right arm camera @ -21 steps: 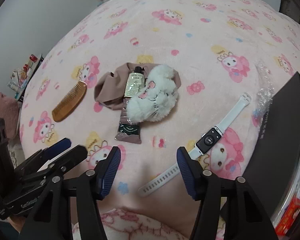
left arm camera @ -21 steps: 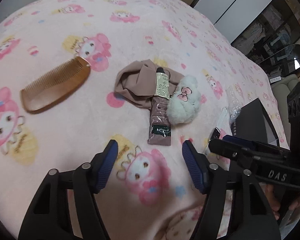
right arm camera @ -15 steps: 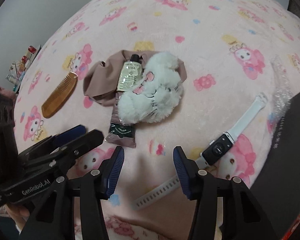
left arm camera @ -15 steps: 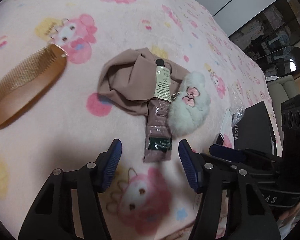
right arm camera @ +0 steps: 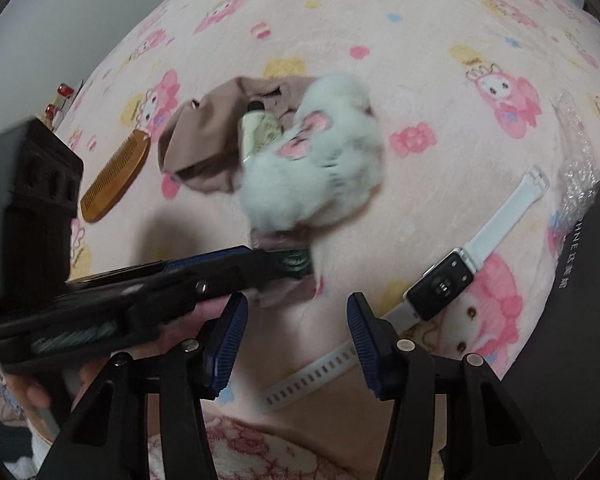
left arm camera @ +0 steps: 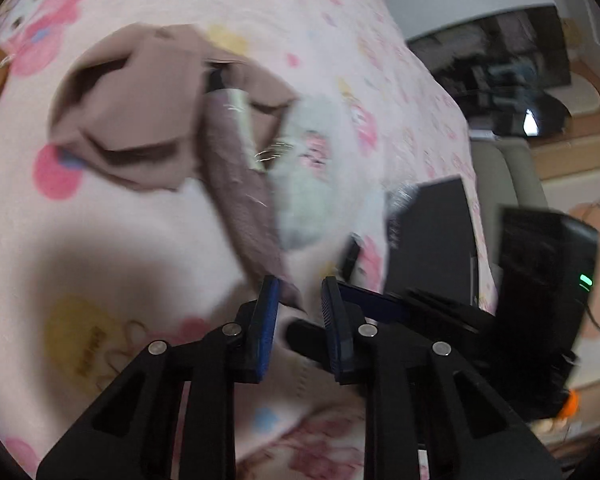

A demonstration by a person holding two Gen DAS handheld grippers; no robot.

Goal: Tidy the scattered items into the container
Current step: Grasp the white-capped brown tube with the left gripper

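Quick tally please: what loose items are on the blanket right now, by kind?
Wooden comb: 1
Brown cloth: 1
Cream tube: 1
White plush toy: 1
Smartwatch, white strap: 1
Clear plastic wrap: 1
Total: 6

My left camera is looking forward and down along its fingers, sitting very close to the tube [left arm camera: 240, 200] and blurring it. My right camera is pointing more steeply down at the bed [right arm camera: 440, 40] from farther back, taking in the watch [right arm camera: 440, 284] and comb [right arm camera: 116, 176]. Both are sharing the tube, the plush [right arm camera: 312, 160] and the cloth [left arm camera: 132, 108].
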